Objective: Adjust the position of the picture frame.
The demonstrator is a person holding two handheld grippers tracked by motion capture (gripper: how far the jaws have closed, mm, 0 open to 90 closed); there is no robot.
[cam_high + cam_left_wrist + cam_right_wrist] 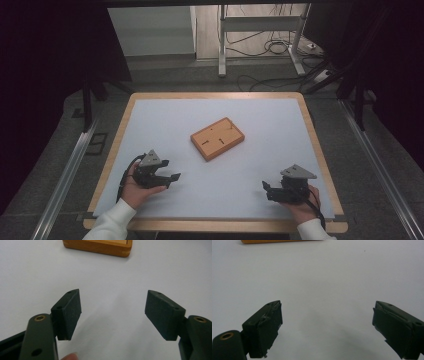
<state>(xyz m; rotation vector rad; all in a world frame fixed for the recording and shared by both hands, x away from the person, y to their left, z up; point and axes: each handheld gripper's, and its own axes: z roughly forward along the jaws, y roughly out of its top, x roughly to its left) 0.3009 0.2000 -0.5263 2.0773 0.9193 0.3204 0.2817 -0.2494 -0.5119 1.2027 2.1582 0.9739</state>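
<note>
White sleeves are coming in at the near edge of the table (107, 165), cut off by the frame, and each hand is holding a gripper low over the pale mat (225, 190). At the near left, the left gripper (169, 179) is standing with its jaws spread wide and nothing between them; a fingertip (70, 356) is poking in at the bottom of the left gripper view. At the near right, the right gripper (266, 190) is likewise gaping open and gripping nothing. Farther off, near the middle of the mat and well apart from both grippers, a shallow wooden tray (217, 138) is lying flat and turned at an angle. Small dark marks on its floor are too tiny to make out. Both gripper views are cropping the tray (100, 247) at their top edge.
</note>
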